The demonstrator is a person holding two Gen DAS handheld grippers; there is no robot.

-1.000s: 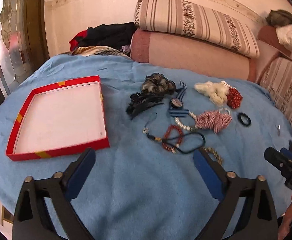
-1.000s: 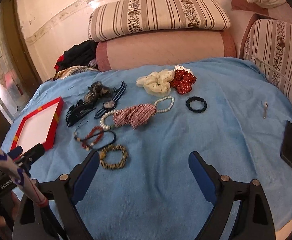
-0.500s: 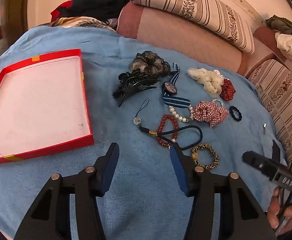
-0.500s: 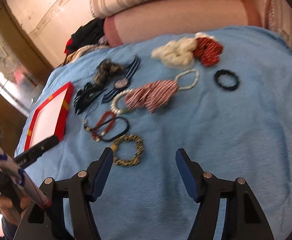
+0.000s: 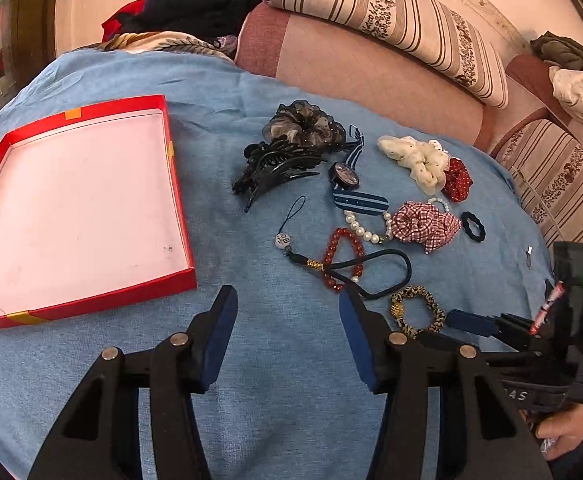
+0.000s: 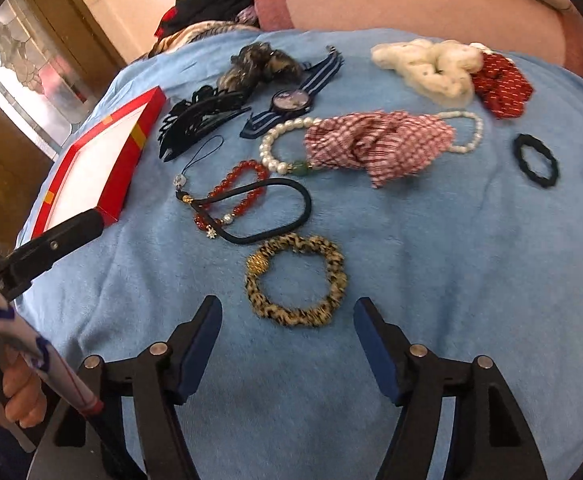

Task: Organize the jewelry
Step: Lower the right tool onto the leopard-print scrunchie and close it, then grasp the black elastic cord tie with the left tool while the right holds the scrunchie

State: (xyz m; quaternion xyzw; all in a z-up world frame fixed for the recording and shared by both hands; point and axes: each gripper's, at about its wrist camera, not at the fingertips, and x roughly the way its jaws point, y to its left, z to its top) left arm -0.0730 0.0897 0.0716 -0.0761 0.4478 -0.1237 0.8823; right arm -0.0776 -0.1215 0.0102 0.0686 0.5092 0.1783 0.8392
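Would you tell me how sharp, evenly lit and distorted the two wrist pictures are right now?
Left wrist view: sharp, warm even light, the red tray bowed by the fisheye, dark corners. Right wrist view: slight motion blur on the checked scrunchie, while the leopard bracelet reads fairly clearly; bright glare from the window at upper left.

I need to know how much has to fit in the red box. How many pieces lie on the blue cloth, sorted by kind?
Fabric scrunchies: 4
Plain or patterned hair ties: 3
Bead bracelets: 2
Hair claw clip: 1
Wristwatch: 1
Phone charm strap: 1
Total: 12
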